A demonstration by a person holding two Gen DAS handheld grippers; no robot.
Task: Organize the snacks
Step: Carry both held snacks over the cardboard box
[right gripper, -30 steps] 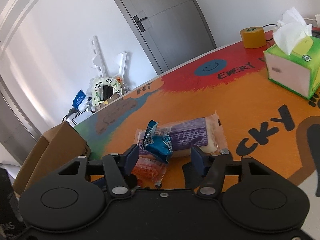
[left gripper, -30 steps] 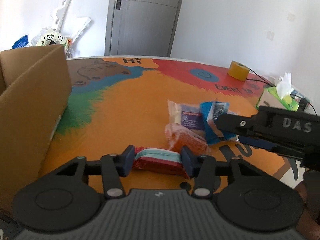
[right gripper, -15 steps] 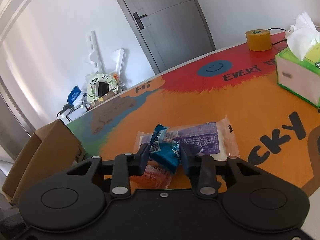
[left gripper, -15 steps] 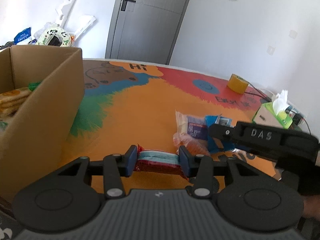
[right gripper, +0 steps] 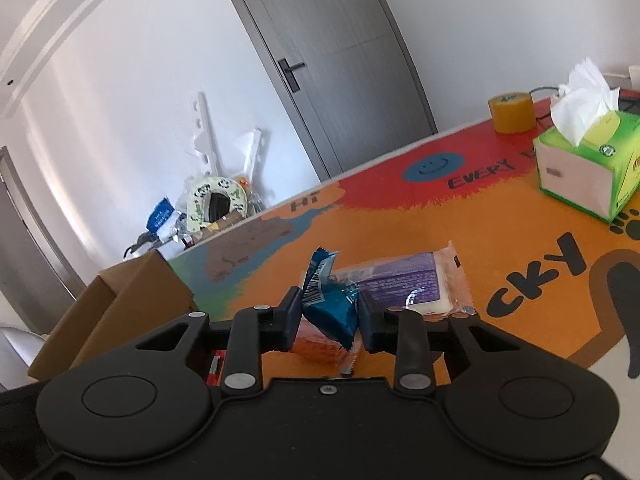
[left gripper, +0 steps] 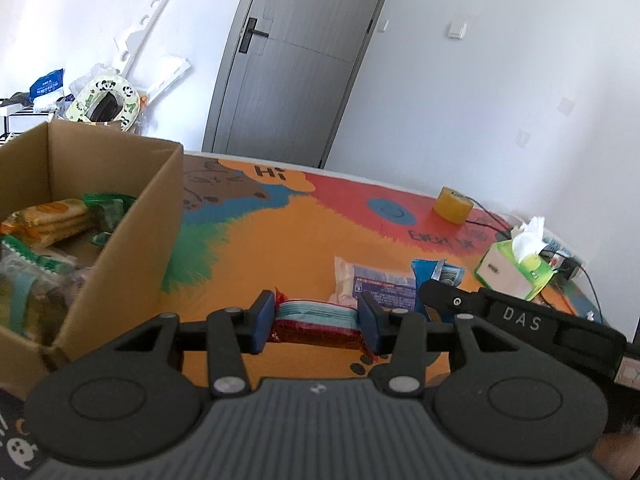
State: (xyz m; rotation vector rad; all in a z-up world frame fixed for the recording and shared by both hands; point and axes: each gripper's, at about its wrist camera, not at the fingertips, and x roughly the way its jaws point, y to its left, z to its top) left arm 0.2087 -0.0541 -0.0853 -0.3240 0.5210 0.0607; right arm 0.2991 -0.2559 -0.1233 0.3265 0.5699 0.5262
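Your left gripper (left gripper: 316,322) fingers clamp a red-and-teal snack packet (left gripper: 314,318) at lower centre, beside the open brown cardboard box (left gripper: 132,248) holding wrapped snacks at left. Your right gripper (right gripper: 330,316), fingers just closing, pinches a blue foil packet (right gripper: 332,304) above the colourful tabletop (right gripper: 400,224).

Two wrist fisheye views, each looking forward and slightly down along its own fingers, close above the table (left gripper: 280,240). Left view faced the door (left gripper: 296,60), with the cardboard box (left gripper: 132,220) near at left. Right view faced the same door from further right. Shared: purple packet (left gripper: 380,286) (right gripper: 404,280), tissue box (left gripper: 516,268) (right gripper: 580,168), tape roll (left gripper: 452,205) (right gripper: 512,110).
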